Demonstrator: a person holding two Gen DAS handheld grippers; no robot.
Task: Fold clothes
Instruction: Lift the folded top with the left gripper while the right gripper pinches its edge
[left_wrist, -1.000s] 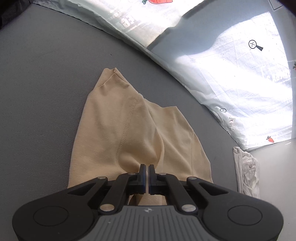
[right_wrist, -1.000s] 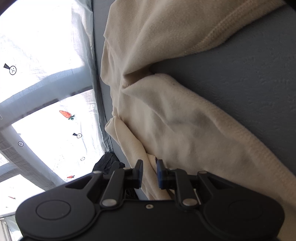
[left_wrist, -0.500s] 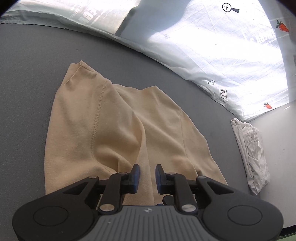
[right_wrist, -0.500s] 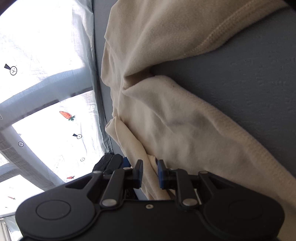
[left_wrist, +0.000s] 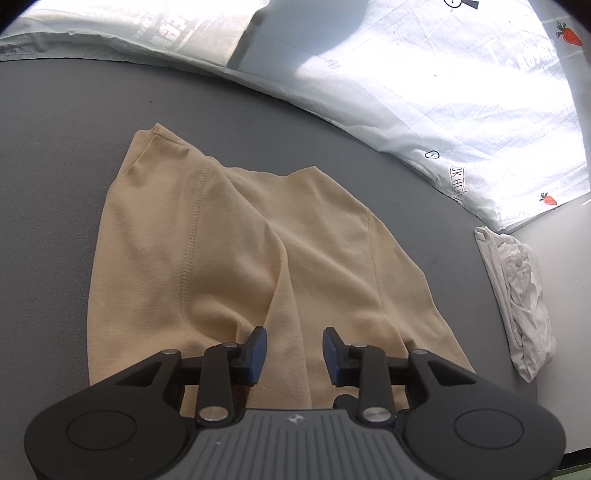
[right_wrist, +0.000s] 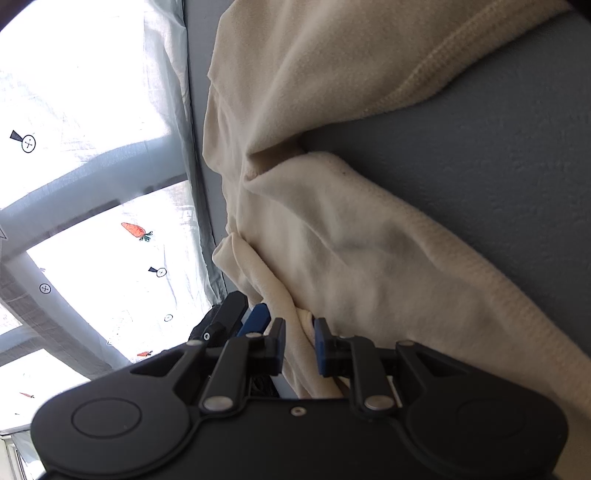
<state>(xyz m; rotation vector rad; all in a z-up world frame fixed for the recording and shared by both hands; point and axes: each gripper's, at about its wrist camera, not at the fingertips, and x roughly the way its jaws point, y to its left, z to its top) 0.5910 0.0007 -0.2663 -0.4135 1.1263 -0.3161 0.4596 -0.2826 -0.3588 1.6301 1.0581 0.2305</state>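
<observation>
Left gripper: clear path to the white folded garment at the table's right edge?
Probably yes. The left gripper is open over the beige shirt, holding nothing, and only bare grey table lies between the shirt and the white garment. Whether the arm stretches that far cannot be told.

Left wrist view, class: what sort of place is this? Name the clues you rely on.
Probably a home laundry-folding spot: a beige knit garment lies spread on a grey padded surface, beside a crumpled white buttoned garment and a white carrot-print sheet.

beige garment (left_wrist: 258, 266), creased, partly folded, on table
</observation>
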